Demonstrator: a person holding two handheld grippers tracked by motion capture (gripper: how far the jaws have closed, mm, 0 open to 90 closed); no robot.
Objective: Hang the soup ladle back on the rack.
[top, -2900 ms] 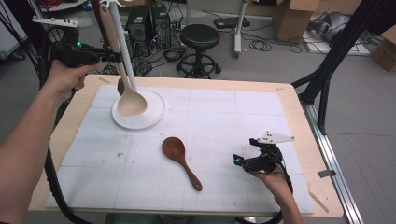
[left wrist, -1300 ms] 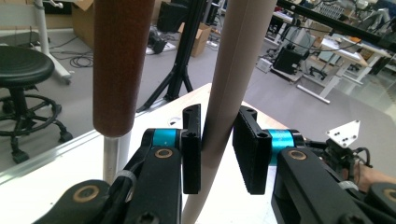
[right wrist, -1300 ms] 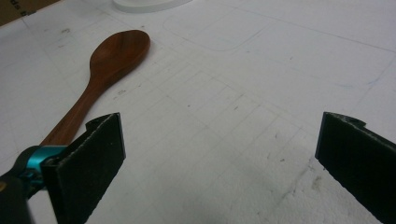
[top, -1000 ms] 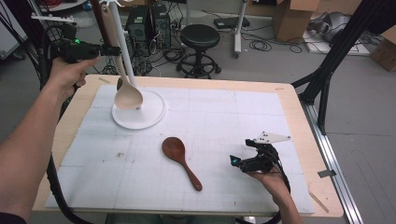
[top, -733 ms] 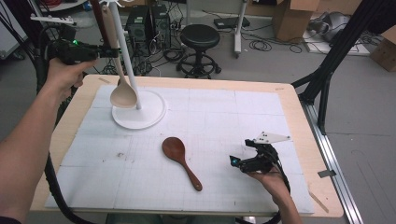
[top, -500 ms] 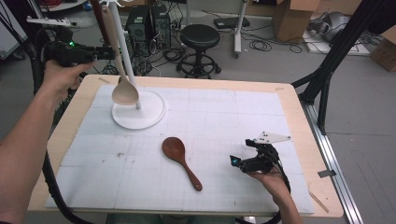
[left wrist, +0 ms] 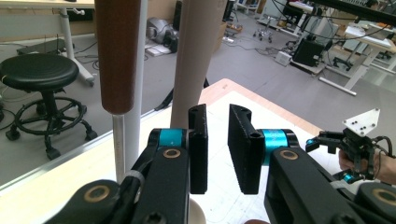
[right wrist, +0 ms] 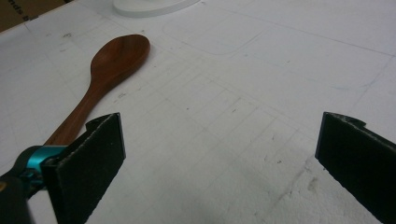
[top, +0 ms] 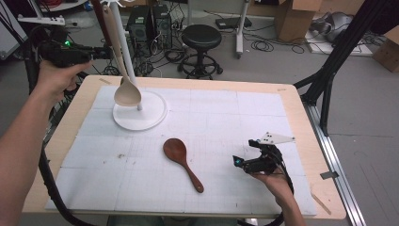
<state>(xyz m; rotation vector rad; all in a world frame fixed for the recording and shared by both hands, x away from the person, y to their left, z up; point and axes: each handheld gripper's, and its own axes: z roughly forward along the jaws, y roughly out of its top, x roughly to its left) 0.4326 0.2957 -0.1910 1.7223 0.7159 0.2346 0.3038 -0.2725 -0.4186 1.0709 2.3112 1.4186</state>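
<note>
White padding covers the counter (top: pixel 282 101); the pale spoon (top: pixel 123 70) hangs upright, bowl down, on the stand (top: pixel 141 115), just beyond the left tool (left wrist: pixel 217 149), whose empty jaws have just been closing.

Smooth pale wooden spoon (top: pixel 126 89), glossy dark wooden spoon (top: pixel 181 160), matt white foam mat (top: pixel 226 117), black rubbery pads (left wrist: pixel 243 149)

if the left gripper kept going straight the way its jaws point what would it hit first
Probably the pale wooden spoon's handle: in the left gripper view it hangs just past the narrow gap of the left gripper, slightly left of centre. The dark brown handle and white stand pole sit further left. Depth is unclear.
</note>
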